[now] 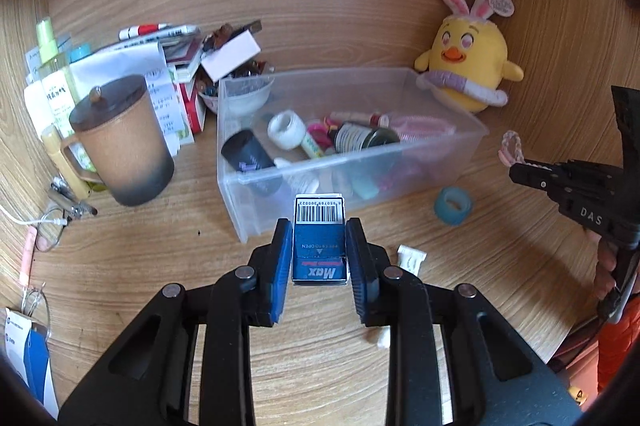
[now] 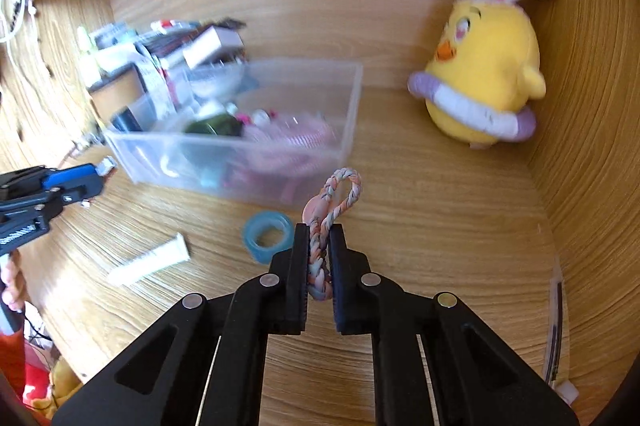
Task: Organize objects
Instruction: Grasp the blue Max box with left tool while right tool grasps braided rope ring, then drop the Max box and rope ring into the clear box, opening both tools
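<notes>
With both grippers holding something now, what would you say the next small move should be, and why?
Probably carry the left gripper forward over the clear bin and release there. It is shut on the blue staple box, held just short of the bin's near wall, and the bin already holds small items. The right gripper, shut on the braided loop, could follow.

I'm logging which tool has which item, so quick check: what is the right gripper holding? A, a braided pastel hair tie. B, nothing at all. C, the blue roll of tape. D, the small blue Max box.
A: in the right wrist view the right gripper has its jaws closed on the braided pastel hair tie, while the blue roll of tape lies on the desk and the left gripper holds the Max box.
</notes>
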`<state>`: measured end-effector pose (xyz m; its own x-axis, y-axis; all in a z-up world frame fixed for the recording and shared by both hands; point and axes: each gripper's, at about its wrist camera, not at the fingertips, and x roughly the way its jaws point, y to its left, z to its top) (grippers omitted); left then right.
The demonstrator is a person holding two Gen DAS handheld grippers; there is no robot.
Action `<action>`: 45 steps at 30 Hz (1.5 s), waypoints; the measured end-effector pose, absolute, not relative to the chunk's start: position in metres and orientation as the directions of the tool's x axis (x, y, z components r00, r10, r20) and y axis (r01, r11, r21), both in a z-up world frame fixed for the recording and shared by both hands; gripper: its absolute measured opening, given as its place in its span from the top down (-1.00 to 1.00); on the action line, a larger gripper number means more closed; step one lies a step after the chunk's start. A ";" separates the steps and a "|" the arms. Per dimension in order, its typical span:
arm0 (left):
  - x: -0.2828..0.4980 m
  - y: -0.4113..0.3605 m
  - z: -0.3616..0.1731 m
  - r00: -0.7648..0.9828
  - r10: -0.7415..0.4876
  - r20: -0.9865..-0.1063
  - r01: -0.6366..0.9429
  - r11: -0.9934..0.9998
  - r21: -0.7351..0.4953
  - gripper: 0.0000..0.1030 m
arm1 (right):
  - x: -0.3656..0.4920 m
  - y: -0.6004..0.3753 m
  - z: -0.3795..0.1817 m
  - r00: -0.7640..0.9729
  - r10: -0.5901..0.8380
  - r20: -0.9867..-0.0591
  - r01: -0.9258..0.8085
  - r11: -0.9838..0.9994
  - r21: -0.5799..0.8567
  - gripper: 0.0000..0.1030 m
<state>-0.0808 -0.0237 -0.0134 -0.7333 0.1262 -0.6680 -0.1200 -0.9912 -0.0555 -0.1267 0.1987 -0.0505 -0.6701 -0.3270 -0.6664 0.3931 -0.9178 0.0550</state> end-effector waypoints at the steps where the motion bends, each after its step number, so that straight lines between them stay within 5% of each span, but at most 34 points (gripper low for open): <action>1: -0.083 -0.023 -0.010 -0.739 0.131 -0.661 -0.120 -0.991 -0.062 0.48 | -0.126 0.199 -0.046 -0.676 -0.335 -0.657 0.398 -0.916 0.058 0.84; 14: -0.115 -0.027 0.016 -0.777 0.153 -0.610 -0.106 -0.988 -0.112 0.48 | -0.131 0.165 -0.010 -0.718 -0.408 -0.564 0.450 -0.890 0.071 0.84; 39: -0.171 -0.008 -0.009 -0.713 0.149 -0.686 -0.110 -0.989 -0.100 0.37 | -0.197 0.111 -0.051 -0.643 -0.364 -0.674 0.468 -0.883 0.030 0.80; 45: -0.162 -0.003 -0.004 -0.733 0.131 -0.667 -0.110 -0.991 -0.074 0.01 | -0.189 0.117 -0.044 -0.664 -0.352 -0.660 0.453 -0.891 0.019 0.26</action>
